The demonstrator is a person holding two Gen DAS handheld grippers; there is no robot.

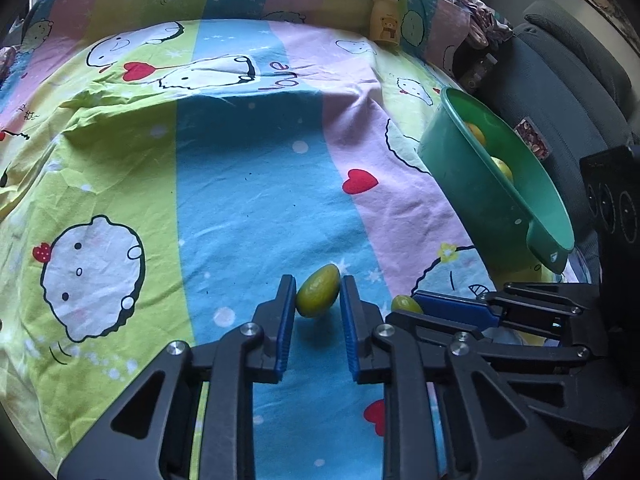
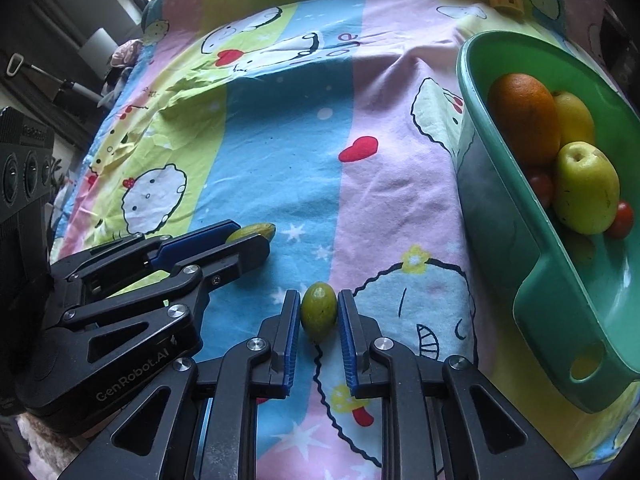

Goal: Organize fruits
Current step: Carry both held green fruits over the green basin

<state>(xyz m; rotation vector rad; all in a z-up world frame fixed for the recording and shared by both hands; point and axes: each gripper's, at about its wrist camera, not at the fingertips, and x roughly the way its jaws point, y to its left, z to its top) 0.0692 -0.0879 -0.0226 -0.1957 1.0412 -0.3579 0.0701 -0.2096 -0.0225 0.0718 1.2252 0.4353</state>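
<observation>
My left gripper (image 1: 318,282) is shut on a small green oval fruit (image 1: 316,298), its blue pads pressing both sides, low over the cartoon-print sheet. My right gripper (image 2: 319,296) is shut the same way on a second small green fruit (image 2: 319,316). The two grippers sit side by side, the left one (image 2: 256,236) just left of the right. A green plastic basin (image 2: 492,216) stands to the right and holds an orange (image 2: 524,112), yellow apples (image 2: 586,188) and small red tomatoes (image 2: 622,220).
The colourful striped sheet (image 1: 248,184) covers the whole surface, rumpled at the far left. A yellow bear-print bottle (image 1: 386,20) stands at the back right. Dark furniture (image 1: 568,80) lies beyond the right edge.
</observation>
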